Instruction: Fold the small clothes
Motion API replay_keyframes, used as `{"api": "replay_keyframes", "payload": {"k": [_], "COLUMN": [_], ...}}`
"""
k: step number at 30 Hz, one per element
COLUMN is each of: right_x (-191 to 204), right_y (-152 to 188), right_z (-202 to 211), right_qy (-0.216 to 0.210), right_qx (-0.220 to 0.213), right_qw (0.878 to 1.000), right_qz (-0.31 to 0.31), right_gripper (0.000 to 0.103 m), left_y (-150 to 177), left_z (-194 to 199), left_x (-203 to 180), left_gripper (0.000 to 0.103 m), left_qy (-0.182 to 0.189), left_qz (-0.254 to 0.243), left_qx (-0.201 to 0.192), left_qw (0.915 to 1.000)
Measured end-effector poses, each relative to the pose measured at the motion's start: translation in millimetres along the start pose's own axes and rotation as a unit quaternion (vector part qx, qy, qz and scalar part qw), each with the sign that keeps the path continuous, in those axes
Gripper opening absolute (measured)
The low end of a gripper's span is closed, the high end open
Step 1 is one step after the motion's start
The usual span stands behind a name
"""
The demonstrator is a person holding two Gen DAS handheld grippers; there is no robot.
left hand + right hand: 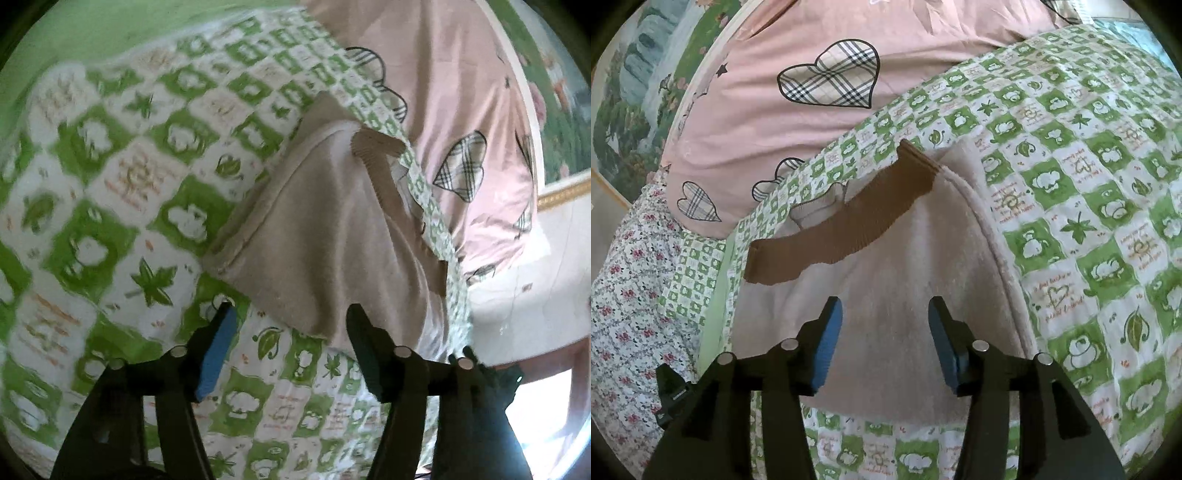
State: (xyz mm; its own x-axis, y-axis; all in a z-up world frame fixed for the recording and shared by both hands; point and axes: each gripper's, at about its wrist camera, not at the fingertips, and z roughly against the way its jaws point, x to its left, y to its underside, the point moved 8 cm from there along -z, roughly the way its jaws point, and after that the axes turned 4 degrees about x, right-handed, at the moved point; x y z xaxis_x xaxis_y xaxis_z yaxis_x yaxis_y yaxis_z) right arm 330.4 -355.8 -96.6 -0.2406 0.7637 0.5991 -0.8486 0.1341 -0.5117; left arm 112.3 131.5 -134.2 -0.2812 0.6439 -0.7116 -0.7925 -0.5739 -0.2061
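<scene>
A small beige fleece garment [905,266] with a brown ribbed band [842,229] lies on a green-and-white checked quilt [1089,221]. It also shows in the left wrist view [325,236], lying near the quilt's edge. My right gripper [886,336] is open and empty, its blue pads [827,354] spread just above the garment's near part. My left gripper [291,332] is open and empty, just short of the garment's near hem.
A pink duvet with plaid hearts [798,96] lies beyond the garment, also in the left wrist view [461,129]. A floral sheet [631,295] lies at the left. A framed landscape picture [554,110] hangs behind.
</scene>
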Motion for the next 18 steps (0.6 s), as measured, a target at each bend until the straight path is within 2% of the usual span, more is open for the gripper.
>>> {"api": "replay_keyframes", "payload": {"k": [4,8,12,15,16,17,18], "right_x": [5.4,10.2,14.2,18.0,19.3,20.1,21.3], "right_y": [1.2,2.4,3.0,4.5,5.6,6.3,7.8], "right_z": [1.2,3.5,1.6,-0.9,-2.2,-3.1,-4.6], "right_qy": [-0.004,-0.007,-0.012,-0.019,-0.022,-0.024,-0.026], "right_qx": [0.001,-0.001,0.003,0.005,0.007,0.009,0.011], "right_qw": [1.0,1.0,1.0,0.999,0.999,0.999,0.999], "right_qz": [0.01,0.017,0.024,0.029,0.03,0.031,0.032], "right_gripper": [0.055,0.055,0.056,0.056,0.056,0.056,0.056], "left_y": [2.3,-2.5,-13.1,-23.3,-26.6,-30.1,-32.0], "left_z": [-14.0,-24.9,-34.2,-36.6,-37.8,-38.8,-38.9], "left_x": [-1.5,-6.1,-12.9,-13.9,-13.3,-11.7,-10.1], "left_gripper": [0.067,0.078,0.081,0.076,0.07,0.055,0.044], "left_qy": [-0.003,0.004,0.014,0.023,0.018,0.014,0.011], "left_qz": [0.01,0.025,0.037,0.04,0.038,0.035,0.034], "left_qx": [0.002,-0.015,-0.032,-0.056,-0.062,-0.068,-0.073], "left_qw": [0.9999,0.9996,0.9987,0.9974,0.9972,0.997,0.9967]}}
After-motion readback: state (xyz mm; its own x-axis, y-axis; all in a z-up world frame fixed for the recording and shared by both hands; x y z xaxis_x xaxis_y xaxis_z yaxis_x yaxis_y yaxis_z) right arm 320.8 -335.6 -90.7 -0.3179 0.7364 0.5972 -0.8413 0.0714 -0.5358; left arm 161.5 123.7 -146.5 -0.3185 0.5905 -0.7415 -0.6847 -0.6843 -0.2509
